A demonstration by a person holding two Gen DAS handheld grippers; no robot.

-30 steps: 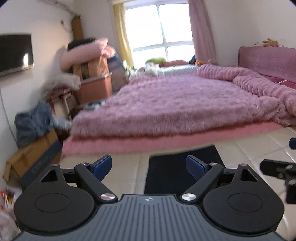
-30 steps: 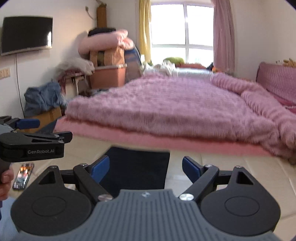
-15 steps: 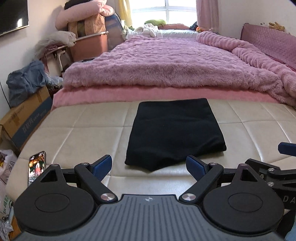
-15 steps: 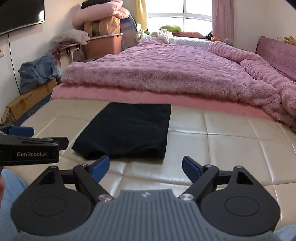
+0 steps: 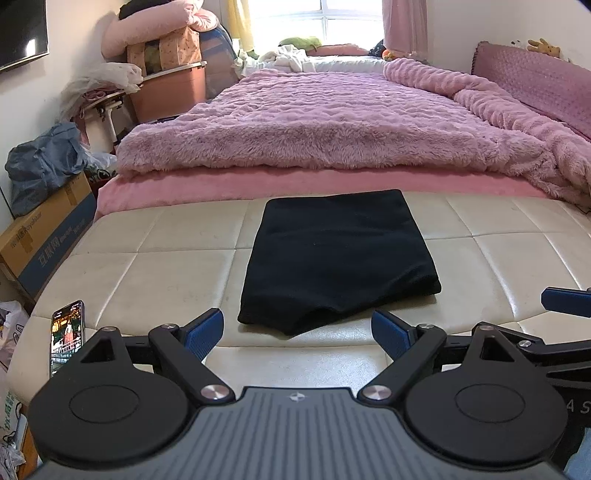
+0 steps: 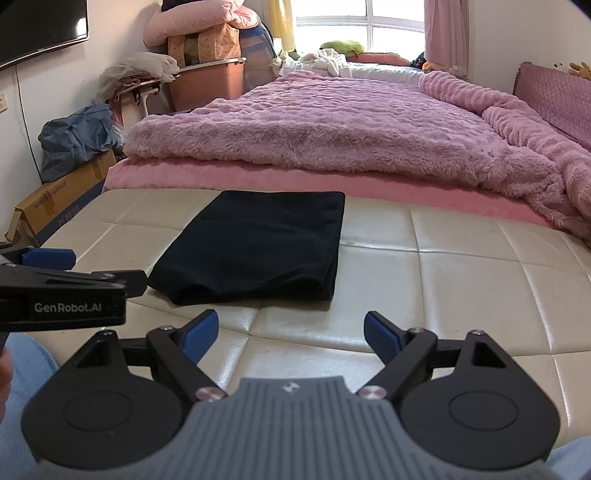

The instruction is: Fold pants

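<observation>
Pants (image 5: 340,258), black and already folded into a compact rectangle, are lying flat on a cream tufted bench (image 5: 498,258) at the foot of a bed, their far edge close to the pink mattress edge and their near edge bulging slightly where the layers are stacked. Both handheld grippers are hovering low over the near side of the bench, clear of the cloth. The left gripper (image 5: 297,328) is pointing straight at the near edge of the pants with its blue-padded fingers (image 5: 205,330) spread wide apart and nothing between them. The right gripper (image 6: 291,330) is sitting further to the right, its fingers likewise standing wide apart and empty, with the pants lying ahead and to its left. From the right wrist view, the left tool is showing side-on at the left edge of the frame, just beside the near left corner of the garment. A phone (image 5: 68,338) with a lit screen is resting on the bench's left end, well apart from the pants. A fluffy pink blanket (image 5: 332,122) is covering the bed beyond, a cardboard box (image 5: 48,236) is standing on the floor to the left, and daylight is coming through a window (image 6: 391,22) at the far end of the room.
</observation>
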